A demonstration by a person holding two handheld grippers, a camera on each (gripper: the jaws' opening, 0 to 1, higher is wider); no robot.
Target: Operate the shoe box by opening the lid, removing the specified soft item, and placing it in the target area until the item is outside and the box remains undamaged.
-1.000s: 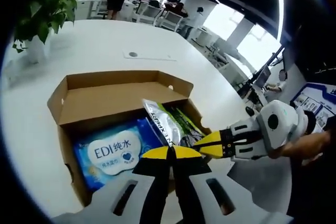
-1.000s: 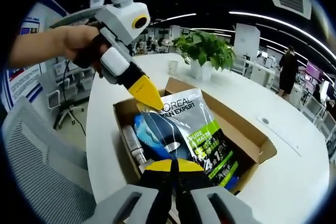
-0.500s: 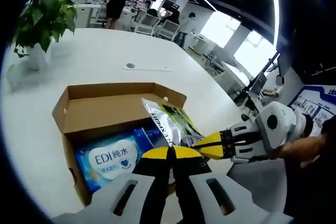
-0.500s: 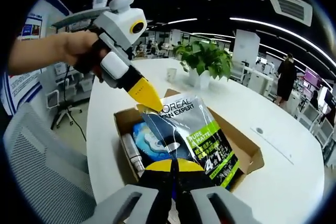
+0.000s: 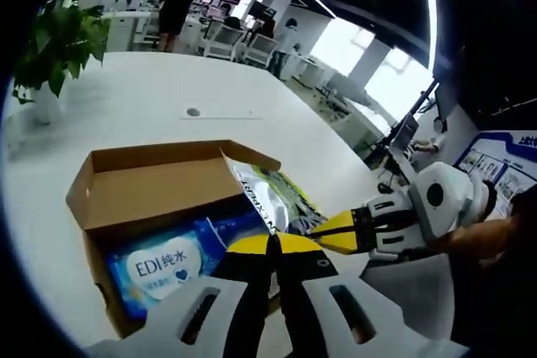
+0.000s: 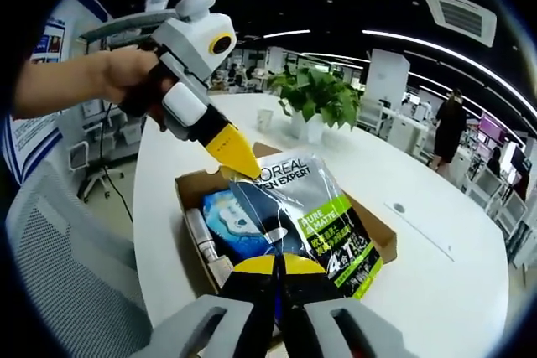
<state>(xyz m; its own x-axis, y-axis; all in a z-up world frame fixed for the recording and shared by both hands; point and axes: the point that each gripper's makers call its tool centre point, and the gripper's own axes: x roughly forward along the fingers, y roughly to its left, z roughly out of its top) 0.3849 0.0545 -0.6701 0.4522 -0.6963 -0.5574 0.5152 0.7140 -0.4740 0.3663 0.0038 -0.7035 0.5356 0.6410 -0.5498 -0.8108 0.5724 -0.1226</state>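
the soft pouch (image 6: 306, 211) is a shiny bag with green and black print. it is up in the air over the open shoe box (image 6: 379, 245), tilted, with its low end near the box. the left gripper (image 6: 237, 159) has its yellow jaws pinched tight on the top corner of the pouch. the right gripper (image 6: 277, 264) has its jaws pressed together on the low edge of the pouch, so both hold it at once. in the left gripper view the pouch (image 5: 267, 199) shows edge on, between the left gripper (image 5: 270, 245) and the right gripper (image 5: 336, 232).

the lid of the shoe box (image 5: 143, 186) is folded back and looks whole. a blue wipes pack (image 5: 164, 266) lies flat inside. a small bottle (image 6: 203, 236) lies by the near wall of the box.

the box sits on a big white surface (image 5: 151, 106). a green plant (image 6: 315, 94) in a white pot stands farther off on it. a person (image 6: 449, 127) stands far back in the room.

i think the lid step is done and the taking out step is going on. next the pouch needs to go sideways, clear of the box walls, then down onto a bare part of the surface. the pouch is floppy, so it should be moved slowly.
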